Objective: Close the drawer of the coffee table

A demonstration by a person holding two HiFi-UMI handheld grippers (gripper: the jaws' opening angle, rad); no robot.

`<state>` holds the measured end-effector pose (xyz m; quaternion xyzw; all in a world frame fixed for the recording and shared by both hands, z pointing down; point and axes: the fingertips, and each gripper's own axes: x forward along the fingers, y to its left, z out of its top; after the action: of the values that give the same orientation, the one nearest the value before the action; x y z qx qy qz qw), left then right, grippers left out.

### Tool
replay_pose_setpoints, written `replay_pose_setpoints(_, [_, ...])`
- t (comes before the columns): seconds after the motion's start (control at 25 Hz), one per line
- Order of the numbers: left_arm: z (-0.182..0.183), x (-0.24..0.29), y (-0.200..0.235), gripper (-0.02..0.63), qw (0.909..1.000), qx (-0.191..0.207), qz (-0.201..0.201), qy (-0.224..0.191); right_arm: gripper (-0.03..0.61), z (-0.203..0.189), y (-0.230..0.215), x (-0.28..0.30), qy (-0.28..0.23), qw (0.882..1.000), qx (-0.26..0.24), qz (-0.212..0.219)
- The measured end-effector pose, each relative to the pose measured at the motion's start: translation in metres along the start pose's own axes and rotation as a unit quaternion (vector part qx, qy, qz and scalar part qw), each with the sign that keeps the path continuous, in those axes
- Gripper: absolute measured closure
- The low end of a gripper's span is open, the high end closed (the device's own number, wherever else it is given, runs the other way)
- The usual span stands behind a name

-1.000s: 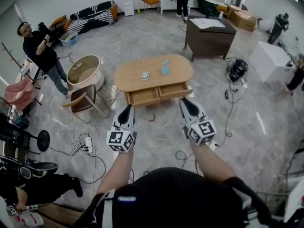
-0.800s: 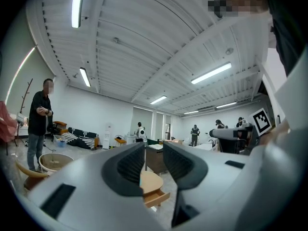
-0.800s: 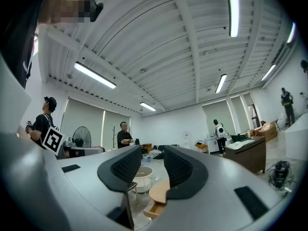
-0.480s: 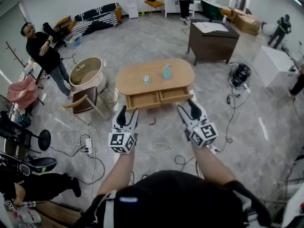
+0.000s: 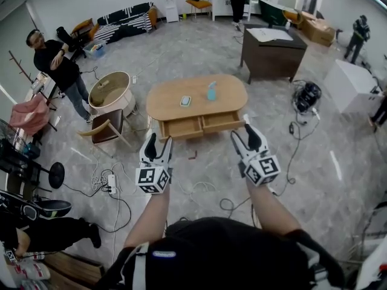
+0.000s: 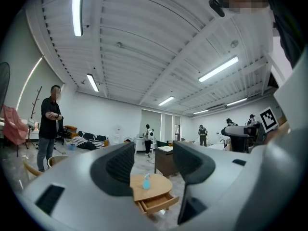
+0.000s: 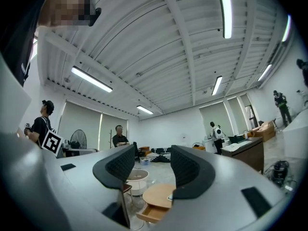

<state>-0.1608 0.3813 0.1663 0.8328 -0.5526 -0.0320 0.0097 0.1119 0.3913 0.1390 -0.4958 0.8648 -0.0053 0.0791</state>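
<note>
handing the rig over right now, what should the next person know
Left tongs: jaws have just been opening, apart now, nothing between them.
Right tongs: the same, empty.
Coffee table: well ahead, neither tongs touching it. Its left drawer and right drawer both stand pulled out.
Done: nothing yet.
Left: step up and push the drawers shut, probably one per hand.
</note>
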Motion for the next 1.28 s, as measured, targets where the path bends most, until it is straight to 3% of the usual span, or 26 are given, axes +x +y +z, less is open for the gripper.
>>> replay_pose_setpoints(0.68, [-0.013,0.054,0.122,0.379,0.9996,-0.017,-0.023,-0.001,0.370,-0.014,0.012,0.090,0.007,0.997,-0.034,-0.071])
replay_pose_setpoints(0.96, [-0.025,0.087,0.128,0.379,0.9990,-0.022,-0.038,0.003,0.371,-0.027,-0.002,0.111,0.007,0.996,-0.036,-0.078])
replay_pose_setpoints(1.28, [-0.029,0.145,0.123,0.379,0.9996,0.009,-0.026,-0.009,0.370,-0.040,-0.056,0.155,-0.006,0.997,-0.032,-0.067])
